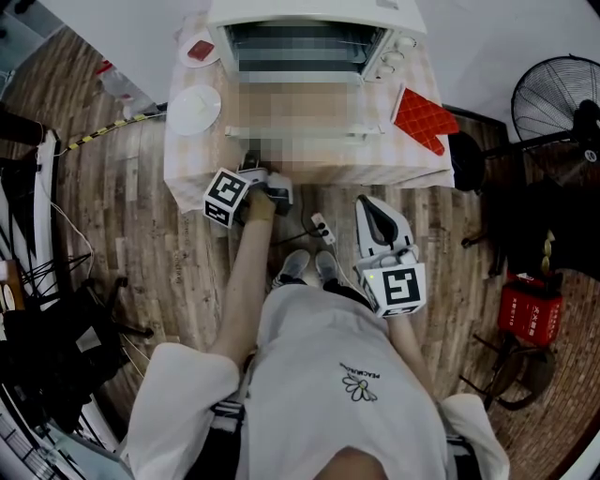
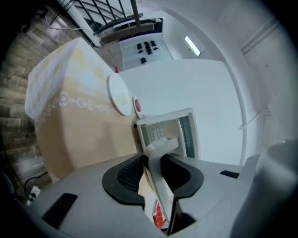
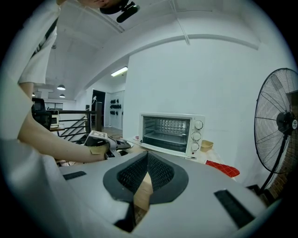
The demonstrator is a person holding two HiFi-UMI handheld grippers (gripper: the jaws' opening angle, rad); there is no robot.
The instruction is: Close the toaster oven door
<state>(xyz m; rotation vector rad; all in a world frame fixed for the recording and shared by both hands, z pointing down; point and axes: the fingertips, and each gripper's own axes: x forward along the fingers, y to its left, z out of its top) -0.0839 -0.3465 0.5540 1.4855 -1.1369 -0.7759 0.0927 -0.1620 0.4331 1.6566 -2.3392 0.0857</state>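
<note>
A white toaster oven (image 1: 309, 14) stands on a cloth-covered table (image 1: 187, 173), and its door (image 2: 163, 132) hangs open and flat toward me. In the head view a mosaic patch covers the door. My left gripper (image 1: 251, 164) reaches to the door's front edge. In the left gripper view the pale door handle (image 2: 160, 148) runs between the two black pads of the left gripper (image 2: 156, 161), which press on it from both sides. My right gripper (image 1: 380, 220) hangs back near my body, pointing at the oven (image 3: 170, 135). The right gripper (image 3: 146, 155) is shut with nothing in it.
A white plate (image 1: 194, 109) and a small dish with something red (image 1: 201, 50) lie left of the oven. A red oven mitt (image 1: 424, 120) lies at its right. A standing fan (image 1: 553, 94) is at the far right, a power strip (image 1: 322, 226) on the floor.
</note>
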